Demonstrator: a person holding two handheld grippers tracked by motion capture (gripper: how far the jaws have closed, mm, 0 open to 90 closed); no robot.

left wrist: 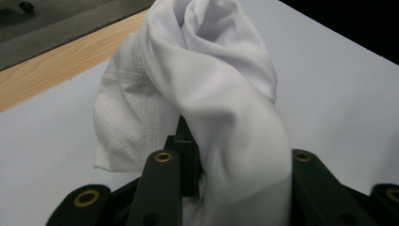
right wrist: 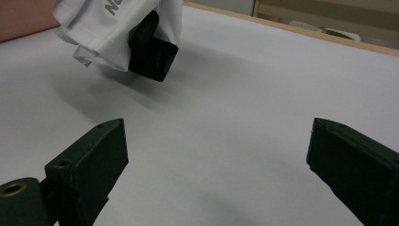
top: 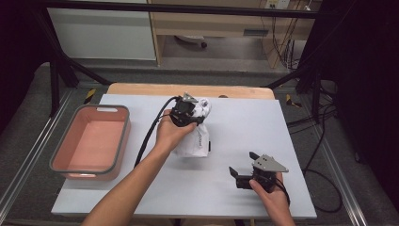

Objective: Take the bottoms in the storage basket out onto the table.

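A white garment (top: 195, 136) is held near the middle of the high view, clamped in the closed jaws of the left hand-held gripper (top: 184, 114) and lifted so that its folds hang above the white worktop (top: 291, 141). At the lower right of that frame, the right hand-held gripper (top: 241, 170) is held with its jaws wide apart and nothing between them. A pink bin (top: 91, 141) is seen at the left edge of the worktop.

Bright even overhead light, soft shadows, dark edges.
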